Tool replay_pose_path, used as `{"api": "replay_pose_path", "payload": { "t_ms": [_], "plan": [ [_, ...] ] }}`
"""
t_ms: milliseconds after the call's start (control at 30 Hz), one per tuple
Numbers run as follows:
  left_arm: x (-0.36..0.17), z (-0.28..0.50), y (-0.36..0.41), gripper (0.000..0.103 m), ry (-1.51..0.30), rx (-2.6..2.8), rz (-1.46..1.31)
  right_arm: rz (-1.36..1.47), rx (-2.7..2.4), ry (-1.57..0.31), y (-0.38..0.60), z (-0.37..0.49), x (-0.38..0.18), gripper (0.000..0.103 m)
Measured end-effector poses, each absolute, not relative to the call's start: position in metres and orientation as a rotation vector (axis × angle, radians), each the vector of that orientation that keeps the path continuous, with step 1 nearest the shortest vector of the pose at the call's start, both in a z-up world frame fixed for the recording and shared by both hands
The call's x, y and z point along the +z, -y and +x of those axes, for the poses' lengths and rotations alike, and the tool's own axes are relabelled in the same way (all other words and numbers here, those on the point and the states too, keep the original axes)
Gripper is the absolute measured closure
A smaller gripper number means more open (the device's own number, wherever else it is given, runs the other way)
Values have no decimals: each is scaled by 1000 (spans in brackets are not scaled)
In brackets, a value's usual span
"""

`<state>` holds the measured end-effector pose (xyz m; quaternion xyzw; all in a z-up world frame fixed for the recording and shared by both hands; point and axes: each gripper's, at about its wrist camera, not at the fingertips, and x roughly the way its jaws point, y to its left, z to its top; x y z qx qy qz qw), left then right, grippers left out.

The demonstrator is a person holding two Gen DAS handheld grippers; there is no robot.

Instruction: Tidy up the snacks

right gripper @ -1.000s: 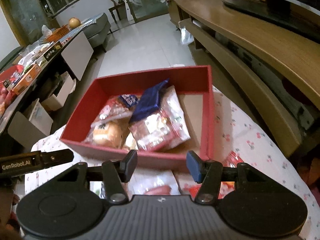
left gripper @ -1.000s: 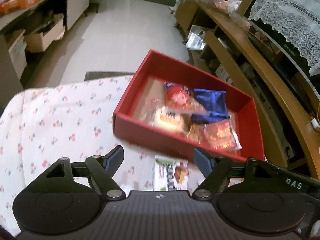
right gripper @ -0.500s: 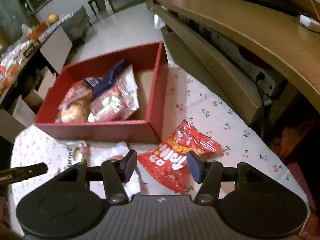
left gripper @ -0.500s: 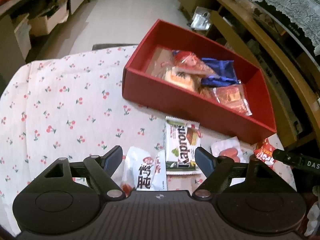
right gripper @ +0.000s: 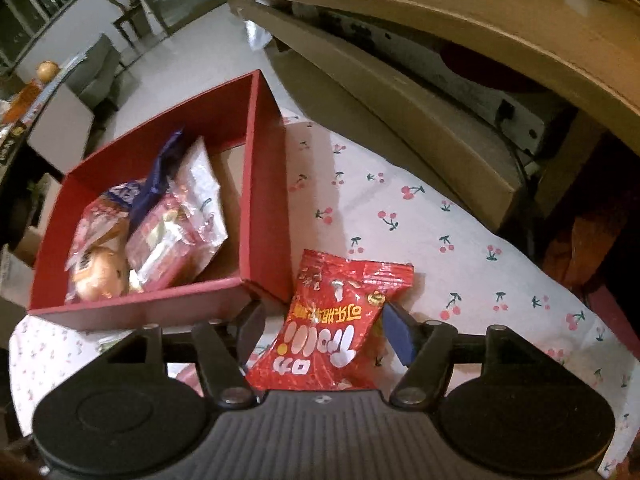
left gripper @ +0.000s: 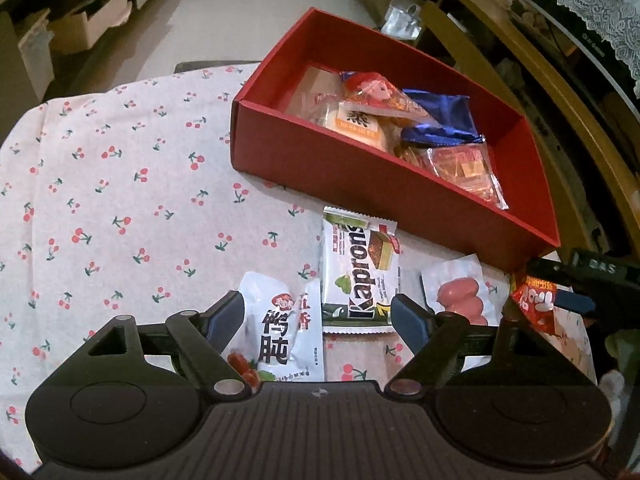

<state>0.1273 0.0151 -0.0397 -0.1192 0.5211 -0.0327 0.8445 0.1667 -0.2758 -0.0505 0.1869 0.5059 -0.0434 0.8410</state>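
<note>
A red box (left gripper: 360,176) with several snack packets inside stands at the back of the cherry-print cloth. In front of it lie a white packet with Chinese writing (left gripper: 280,332), a Kaprons wafer packet (left gripper: 360,268) and a clear sausage packet (left gripper: 456,292). My left gripper (left gripper: 316,312) hangs open low over the white packet and the wafer packet, touching neither. My right gripper (right gripper: 324,322) straddles a red candy packet (right gripper: 340,320) lying beside the red box (right gripper: 264,200). Its jaws are opening and do not press the packet.
A curved wooden shelf unit (right gripper: 440,128) runs close along the right side of the table. The cloth (left gripper: 100,200) is bare on the left and drops off at its edges. Cardboard boxes (left gripper: 88,24) sit on the floor at the far left.
Both grippers have sunk toward the cloth. The right one swung from facing the box to over the red candy packet and its jaws widened. The loose packets came into the left view.
</note>
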Motion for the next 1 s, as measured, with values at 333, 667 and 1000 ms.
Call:
{"api": "replay_pose_path", "payload": {
  "t_ms": [333,667,1000],
  "plan": [
    [-48,129,-18,18,-1126,-71,-245,243,-119,-1089,268,176,-65,33],
    [-48,123,-27,17,-1135,-58,-217,211,-9,-1073,267,130,-44,37],
    [-61,130,-29,17,-1148,-11,-201,192,138,-1030,237,93,-25,37]
  ]
}}
